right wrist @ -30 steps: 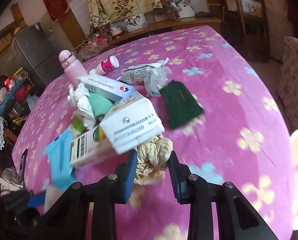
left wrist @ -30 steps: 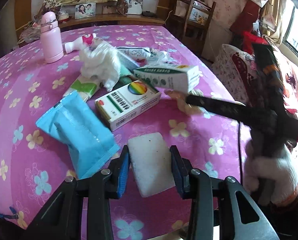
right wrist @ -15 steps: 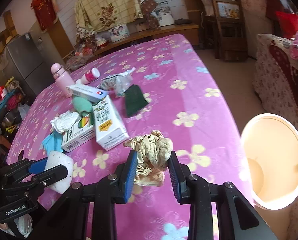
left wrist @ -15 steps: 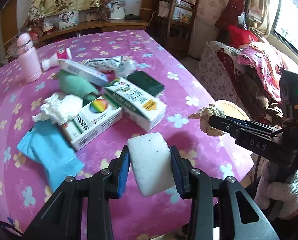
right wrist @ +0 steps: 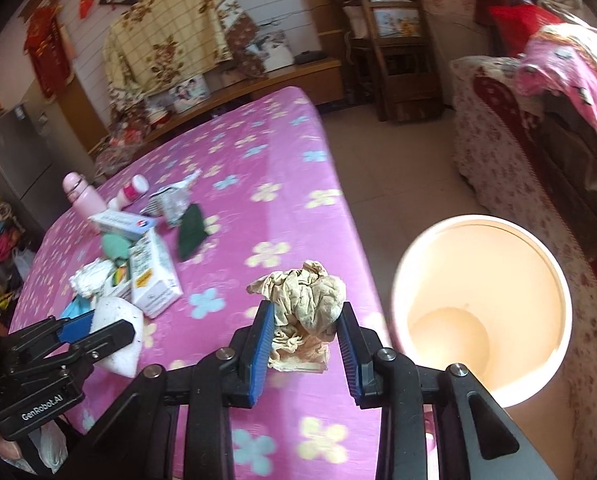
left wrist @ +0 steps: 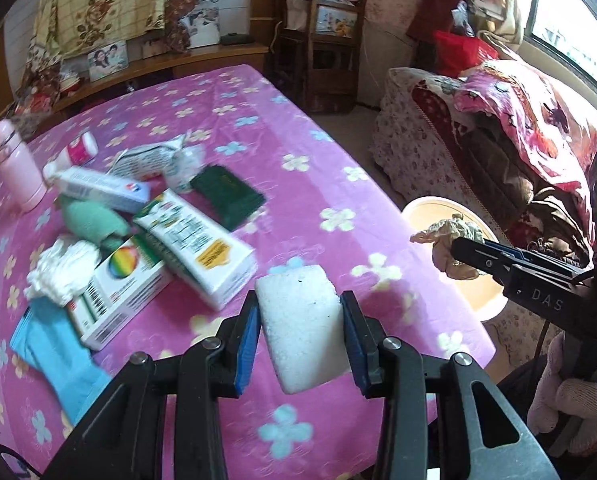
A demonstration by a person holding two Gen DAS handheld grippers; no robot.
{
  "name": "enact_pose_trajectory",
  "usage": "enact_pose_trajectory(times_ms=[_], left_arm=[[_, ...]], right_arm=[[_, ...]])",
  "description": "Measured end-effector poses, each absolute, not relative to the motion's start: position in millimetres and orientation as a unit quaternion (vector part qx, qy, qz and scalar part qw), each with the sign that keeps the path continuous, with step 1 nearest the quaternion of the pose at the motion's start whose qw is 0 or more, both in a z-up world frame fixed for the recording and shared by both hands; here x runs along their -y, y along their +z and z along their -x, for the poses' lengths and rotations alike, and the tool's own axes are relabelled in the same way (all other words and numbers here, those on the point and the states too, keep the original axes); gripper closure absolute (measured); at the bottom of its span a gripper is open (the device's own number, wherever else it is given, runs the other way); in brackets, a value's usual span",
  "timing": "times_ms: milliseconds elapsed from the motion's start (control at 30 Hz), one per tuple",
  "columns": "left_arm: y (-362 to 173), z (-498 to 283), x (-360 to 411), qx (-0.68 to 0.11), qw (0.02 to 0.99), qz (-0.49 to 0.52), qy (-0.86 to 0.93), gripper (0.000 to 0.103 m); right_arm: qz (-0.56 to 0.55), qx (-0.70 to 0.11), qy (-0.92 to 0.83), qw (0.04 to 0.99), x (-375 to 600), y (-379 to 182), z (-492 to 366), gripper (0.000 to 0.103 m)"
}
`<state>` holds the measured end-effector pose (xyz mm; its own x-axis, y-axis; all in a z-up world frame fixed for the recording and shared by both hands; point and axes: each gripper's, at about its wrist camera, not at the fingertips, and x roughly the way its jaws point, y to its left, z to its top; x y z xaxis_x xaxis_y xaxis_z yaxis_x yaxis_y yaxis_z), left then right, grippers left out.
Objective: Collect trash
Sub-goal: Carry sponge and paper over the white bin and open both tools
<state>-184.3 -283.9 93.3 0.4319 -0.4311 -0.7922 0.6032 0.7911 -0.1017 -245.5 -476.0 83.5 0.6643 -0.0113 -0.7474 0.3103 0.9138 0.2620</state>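
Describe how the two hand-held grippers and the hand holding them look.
Both the left hand-held gripper and the right hand-held gripper are matte black with silver rivets and ribbed blue pads. White lettering marks their bodies: "GenRobot.AI" on the left, "DAS" on the right. A white knitted glove covers the right hand.

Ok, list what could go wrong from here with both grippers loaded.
1. The crumpled tissue in the right gripper is over the table edge, not the bin; released now, it would likely miss.
2. The white foam block in the left gripper is farther from the bin.
3. Both grippers converging on the bin could collide.
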Motion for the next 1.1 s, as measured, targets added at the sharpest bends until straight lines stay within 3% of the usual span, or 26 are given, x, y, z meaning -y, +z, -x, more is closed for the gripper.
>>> enact_pose_trajectory(times_ms=[600,933,1000,1033,1100], left_arm=[[91.7,192.4,404.7,-0.441,0.803,-0.118,-0.384,0.061],[74.0,185.7,453.6,-0.456,0.778,-0.090,-0.423,0.054],[70.2,184.1,461.9,-0.460,0.774,-0.085,-0.427,0.053],[68.5,183.6,466.0,-0.462,0.771,-0.081,-0.430,0.052],[65.6,183.2,472.6,-0.465,0.765,-0.070,-0.441,0.048]], right_arm=[[-0.231,-0.395,-0.201,0.866,582.4,71.8,289.6,0.069],[-0.268,-0.391,-0.262,0.841,618.9,53.4,305.3,0.066],[-0.280,-0.388,-0.268,0.836,625.2,51.2,308.2,0.057],[-0.286,-0.386,-0.270,0.834,627.3,50.2,309.5,0.042],[-0.298,-0.376,-0.273,0.834,632.2,50.2,313.7,0.038]])
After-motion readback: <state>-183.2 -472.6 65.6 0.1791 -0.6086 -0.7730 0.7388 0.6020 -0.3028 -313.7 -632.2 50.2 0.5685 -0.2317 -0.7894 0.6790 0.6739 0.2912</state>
